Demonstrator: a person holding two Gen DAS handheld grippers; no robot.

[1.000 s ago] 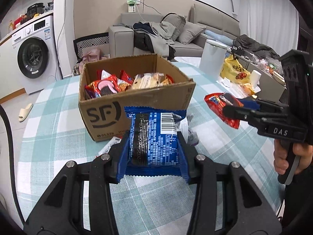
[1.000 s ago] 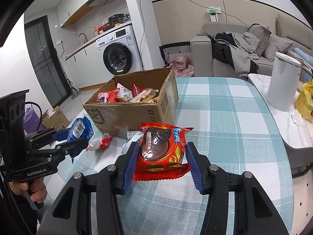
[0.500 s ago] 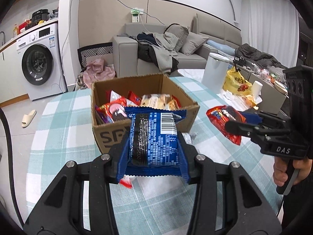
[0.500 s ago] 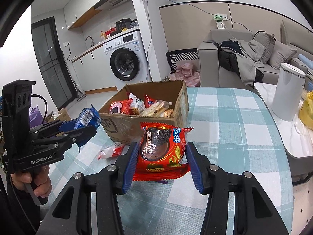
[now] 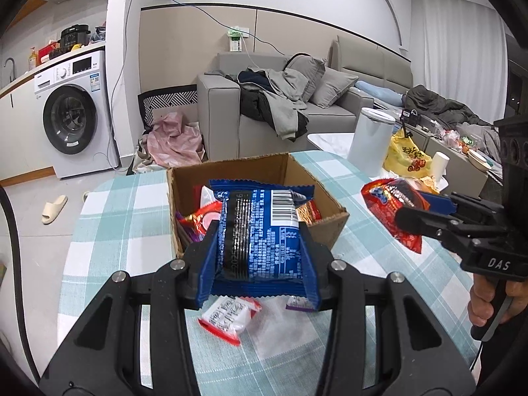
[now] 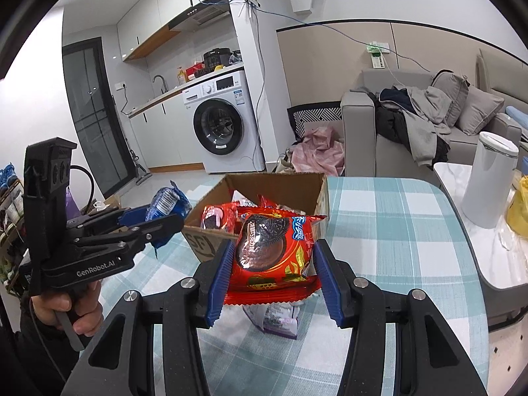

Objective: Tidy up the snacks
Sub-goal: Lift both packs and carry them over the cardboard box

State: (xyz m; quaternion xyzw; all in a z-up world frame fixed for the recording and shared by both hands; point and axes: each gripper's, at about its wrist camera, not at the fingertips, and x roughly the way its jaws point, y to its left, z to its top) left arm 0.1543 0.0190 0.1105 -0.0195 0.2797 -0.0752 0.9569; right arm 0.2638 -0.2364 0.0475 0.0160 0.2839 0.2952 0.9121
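Observation:
My left gripper (image 5: 259, 264) is shut on a blue snack packet (image 5: 260, 231), held in the air in front of an open cardboard box (image 5: 326, 226) with several snack packs inside. My right gripper (image 6: 272, 279) is shut on a red cookie packet (image 6: 274, 254), lifted near the same box (image 6: 201, 244). In the left wrist view the right gripper (image 5: 429, 213) shows at the right with the red packet (image 5: 392, 208). The right wrist view shows the left gripper (image 6: 158, 217) at the left with the blue packet (image 6: 166, 203).
A red-and-white snack pack (image 5: 227, 318) and a purple-edged one (image 6: 277, 321) lie on the checked tablecloth (image 5: 109, 231) below the grippers. A white bin (image 6: 488, 181), a yellow bag (image 5: 407, 158), a sofa and a washing machine (image 5: 71, 115) stand beyond the table.
Both grippers have risen with their packets. The box now sits lower in both views and its inside is more visible. Loose packs on the cloth have come into view under the grippers.

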